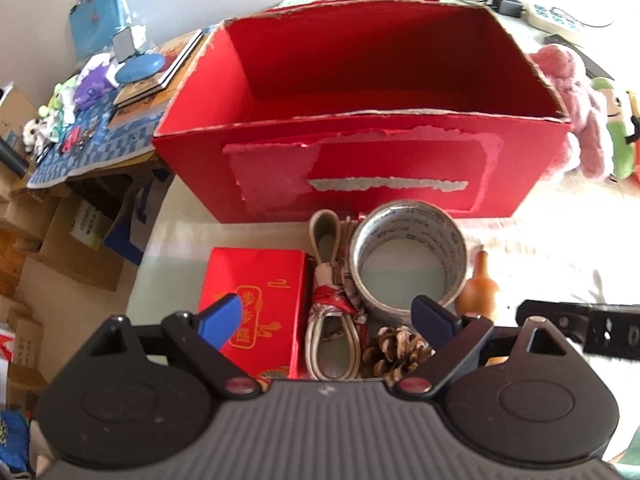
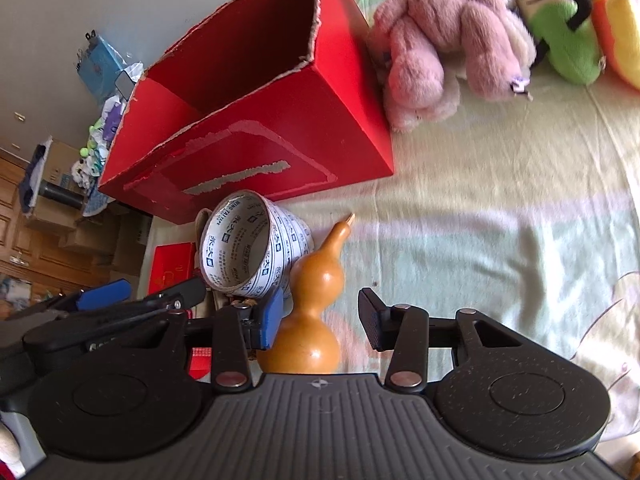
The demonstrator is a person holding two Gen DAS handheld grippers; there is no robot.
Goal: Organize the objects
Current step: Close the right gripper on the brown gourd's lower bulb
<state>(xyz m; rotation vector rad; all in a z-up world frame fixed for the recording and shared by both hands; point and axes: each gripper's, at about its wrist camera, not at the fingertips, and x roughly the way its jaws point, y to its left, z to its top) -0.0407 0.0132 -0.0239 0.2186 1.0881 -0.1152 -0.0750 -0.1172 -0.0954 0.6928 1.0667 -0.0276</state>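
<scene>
1. Two tools show, both with fingers spread and pinching nothing. The left tool [image 1: 326,320] hangs over a cluster of small things; the right tool [image 2: 322,320] straddles the lower bulb of a smooth tan wooden gourd [image 2: 310,312], its blue left pad just beside the bulb; contact cannot be told.
2. Hidden parts: the gourd's base is cut off behind the right tool's body, and in the left view only its neck and one shoulder show, washed out by glare.
3. The floor of the open red cardboard box [image 1: 360,152] is mostly hidden by its front wall, which has a torn, peeled label patch.
4. In front of that box, on the pale bed sheet [image 2: 500,220], stands a roll of white printed packing tape [image 1: 410,256], tilted against neighbours.
5. Beside the tape lie a looped beige strap bundle tied with red patterned cloth [image 1: 334,308], a brown pine cone [image 1: 396,350] and a small flat red gift box with gold lettering [image 1: 256,308].
6. A pink plush toy [image 2: 444,36] and a green plush toy [image 2: 560,28] lie beyond the box.
</scene>
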